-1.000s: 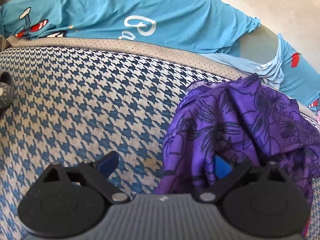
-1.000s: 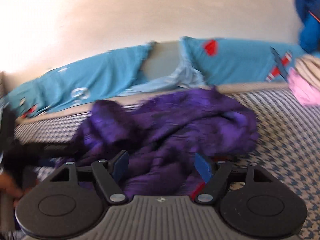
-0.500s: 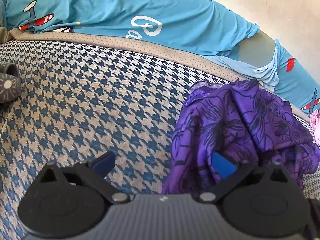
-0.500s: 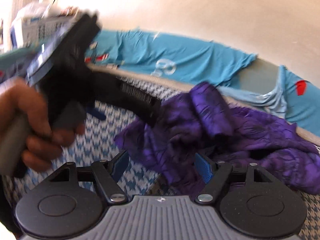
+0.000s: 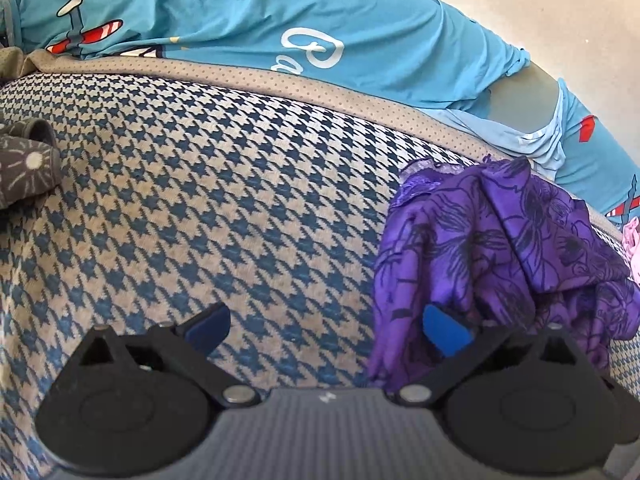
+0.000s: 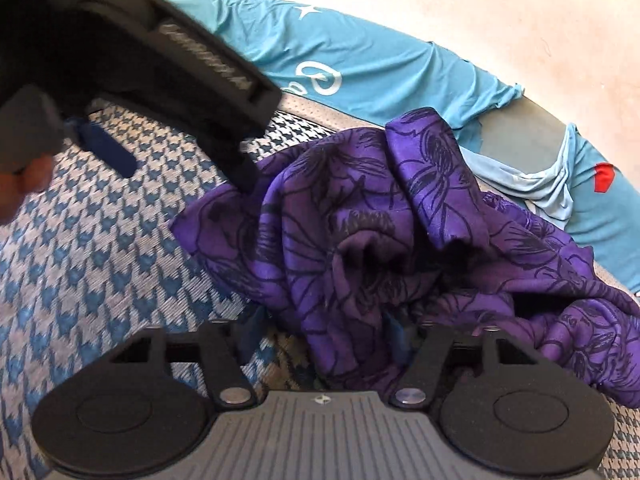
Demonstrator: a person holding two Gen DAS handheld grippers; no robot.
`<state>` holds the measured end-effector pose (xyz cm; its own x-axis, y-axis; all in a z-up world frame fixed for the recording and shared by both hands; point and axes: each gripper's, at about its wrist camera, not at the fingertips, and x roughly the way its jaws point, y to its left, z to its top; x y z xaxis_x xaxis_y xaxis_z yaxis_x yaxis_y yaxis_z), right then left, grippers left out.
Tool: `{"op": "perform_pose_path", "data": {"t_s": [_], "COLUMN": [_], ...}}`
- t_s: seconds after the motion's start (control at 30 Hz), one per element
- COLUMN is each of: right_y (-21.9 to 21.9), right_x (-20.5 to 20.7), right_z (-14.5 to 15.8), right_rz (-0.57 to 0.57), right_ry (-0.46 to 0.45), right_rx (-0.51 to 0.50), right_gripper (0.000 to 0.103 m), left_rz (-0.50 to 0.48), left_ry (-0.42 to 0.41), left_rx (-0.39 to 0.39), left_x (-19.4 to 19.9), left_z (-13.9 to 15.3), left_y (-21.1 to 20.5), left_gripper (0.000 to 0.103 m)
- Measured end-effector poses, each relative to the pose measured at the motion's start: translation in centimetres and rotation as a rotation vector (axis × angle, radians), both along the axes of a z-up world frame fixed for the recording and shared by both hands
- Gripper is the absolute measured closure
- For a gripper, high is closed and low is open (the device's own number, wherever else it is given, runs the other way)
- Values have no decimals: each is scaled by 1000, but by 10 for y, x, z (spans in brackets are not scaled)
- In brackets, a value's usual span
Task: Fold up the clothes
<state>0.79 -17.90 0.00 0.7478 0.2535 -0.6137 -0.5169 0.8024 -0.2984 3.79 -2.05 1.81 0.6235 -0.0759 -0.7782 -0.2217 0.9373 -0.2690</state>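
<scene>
Crumpled purple floral-print satin garment (image 6: 404, 240) looks light, limp, slippery. Both grippers' fingers gape wide, empty; pinch its near-left edge

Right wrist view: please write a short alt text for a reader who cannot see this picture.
A crumpled purple floral garment lies on a blue-and-white houndstooth cover, and the open right gripper is low at its near edge with cloth bunched between its fingers. The left gripper, held in a hand, reaches in from the upper left. A turquoise printed sheet lies behind.
</scene>
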Motion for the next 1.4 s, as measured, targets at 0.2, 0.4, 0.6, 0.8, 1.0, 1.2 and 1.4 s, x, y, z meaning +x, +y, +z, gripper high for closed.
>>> {"op": "perform_pose_path", "data": {"t_s": [0.2,0.4,0.6,0.8,1.0,1.2,1.4], "right_y": [1,4,17,37,53,80,72], "right_x": [8,15,19,42,60,67,56], "right_z": [12,38,65,82,100,85,86], "right_rz": [-41,-29,-18,27,125,169,182], "right_ry": [38,70,91,115,157,225,198], "right_rx": [87,300,483,608,762,640,609], "right_gripper": [87,89,89,90,91,75,60], "left_rz": [18,57,126,182,225,278,311], "left_ry": [-13,-48,-116,-164,-143,-95,-90], "left_rx": [18,1,-3,21,11,25,-12], "left_x": [-8,-18,-30,-38,-37,-32,-36], "left_z": [3,13,32,44,39,29,30], "left_y": [20,48,75,96,108,114,118], "left_gripper": [0,0,0,0,0,0,0]}}
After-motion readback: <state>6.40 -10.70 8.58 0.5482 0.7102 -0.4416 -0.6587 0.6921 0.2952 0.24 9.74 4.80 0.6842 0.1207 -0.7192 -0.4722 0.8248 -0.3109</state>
